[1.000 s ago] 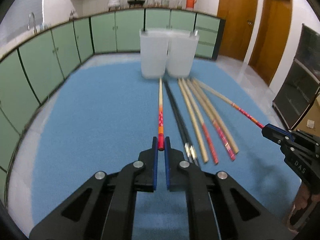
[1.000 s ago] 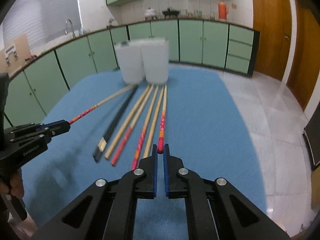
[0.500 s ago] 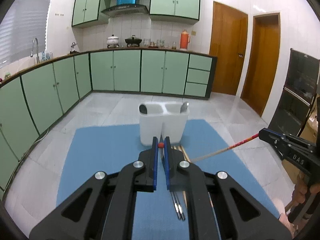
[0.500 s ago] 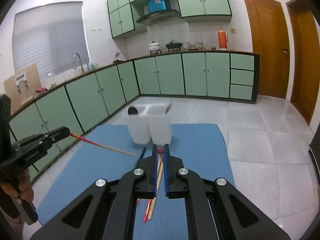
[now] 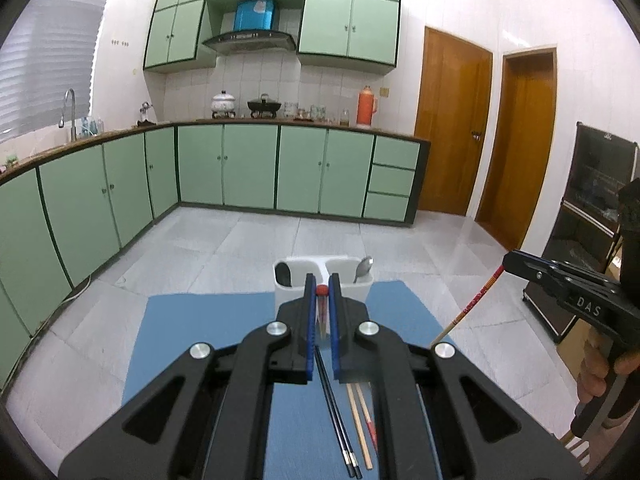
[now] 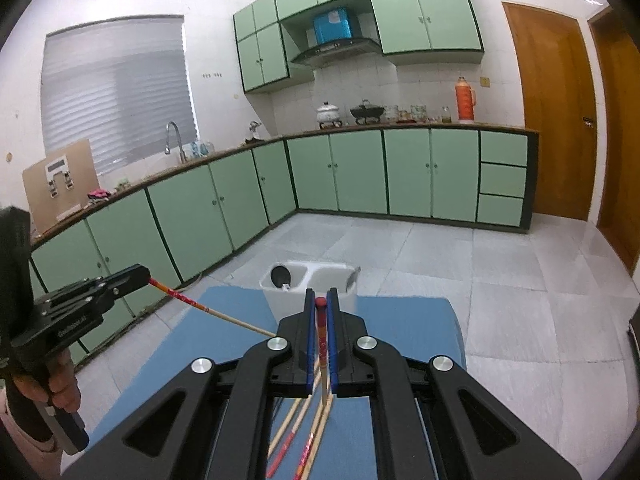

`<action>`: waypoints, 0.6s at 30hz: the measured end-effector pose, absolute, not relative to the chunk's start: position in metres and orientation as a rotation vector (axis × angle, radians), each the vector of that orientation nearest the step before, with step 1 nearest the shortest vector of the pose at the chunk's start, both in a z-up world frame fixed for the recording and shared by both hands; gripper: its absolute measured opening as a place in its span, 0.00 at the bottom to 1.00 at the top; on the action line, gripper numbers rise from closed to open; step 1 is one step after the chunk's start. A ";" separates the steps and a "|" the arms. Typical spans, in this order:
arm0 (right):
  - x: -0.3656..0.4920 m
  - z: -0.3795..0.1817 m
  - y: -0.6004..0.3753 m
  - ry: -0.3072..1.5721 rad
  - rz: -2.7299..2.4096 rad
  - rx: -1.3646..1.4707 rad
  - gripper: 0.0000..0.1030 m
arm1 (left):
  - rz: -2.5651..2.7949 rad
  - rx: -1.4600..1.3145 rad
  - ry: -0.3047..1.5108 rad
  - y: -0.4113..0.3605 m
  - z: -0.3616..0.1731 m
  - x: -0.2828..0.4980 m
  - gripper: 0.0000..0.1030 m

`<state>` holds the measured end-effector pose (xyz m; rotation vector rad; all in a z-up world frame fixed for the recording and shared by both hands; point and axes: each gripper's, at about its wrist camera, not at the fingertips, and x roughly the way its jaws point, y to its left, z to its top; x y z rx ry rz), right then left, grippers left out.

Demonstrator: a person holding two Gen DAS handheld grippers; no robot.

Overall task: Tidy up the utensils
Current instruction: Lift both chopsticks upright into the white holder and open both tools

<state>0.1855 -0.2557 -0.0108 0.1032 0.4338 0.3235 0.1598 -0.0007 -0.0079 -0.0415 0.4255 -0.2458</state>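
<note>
Gripping two chopsticks (image 5: 321, 291) (image 6: 320, 302) (one each), two-compartment holder (image 5: 348, 286)

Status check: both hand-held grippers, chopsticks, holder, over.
Left hand-held gripper shut on a red-tipped chopstick. Right hand-held gripper shut on its mate. White holder ahead, path clear.

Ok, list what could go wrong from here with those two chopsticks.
1. Each gripper, left and right, pinches its red-tipped chopstick only at the very end, so the long shaft may swing or slip out.
2. The white holder already contains spoons, which could block insertion.
3. Both chopsticks heading for one holder could collide.
</note>
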 end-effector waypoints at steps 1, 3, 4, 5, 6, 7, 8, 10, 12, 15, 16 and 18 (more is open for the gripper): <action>0.187 -0.005 -0.256 0.421 0.327 0.106 0.05 | -0.245 -0.043 0.413 0.000 -0.004 0.159 0.05; 0.192 0.009 -0.256 0.396 0.334 0.106 0.05 | -0.245 -0.048 0.387 0.003 0.006 0.159 0.05; 0.195 0.018 -0.256 0.375 0.338 0.105 0.05 | -0.244 -0.050 0.370 0.003 0.012 0.159 0.05; 0.196 0.024 -0.256 0.362 0.340 0.104 0.05 | -0.244 -0.052 0.354 0.004 0.018 0.160 0.05; 0.198 0.031 -0.255 0.345 0.341 0.100 0.05 | -0.243 -0.052 0.342 0.004 0.021 0.161 0.05; 0.201 0.038 -0.255 0.328 0.342 0.096 0.05 | -0.241 -0.050 0.329 0.003 0.025 0.161 0.05; 0.206 0.048 -0.253 0.305 0.345 0.091 0.05 | -0.235 -0.049 0.315 0.002 0.030 0.165 0.05; 0.216 0.062 -0.250 0.281 0.346 0.091 0.05 | -0.233 -0.056 0.300 0.001 0.036 0.172 0.05; 0.229 0.071 -0.247 0.261 0.344 0.093 0.05 | -0.227 -0.061 0.281 0.000 0.042 0.182 0.05; 0.251 0.077 -0.243 0.252 0.330 0.085 0.05 | -0.212 -0.063 0.264 -0.003 0.048 0.203 0.05; 0.263 0.077 -0.240 0.256 0.327 0.083 0.05 | -0.213 -0.064 0.262 -0.005 0.048 0.209 0.05; 0.281 0.073 -0.235 0.262 0.319 0.078 0.05 | -0.203 -0.059 0.262 -0.008 0.047 0.227 0.05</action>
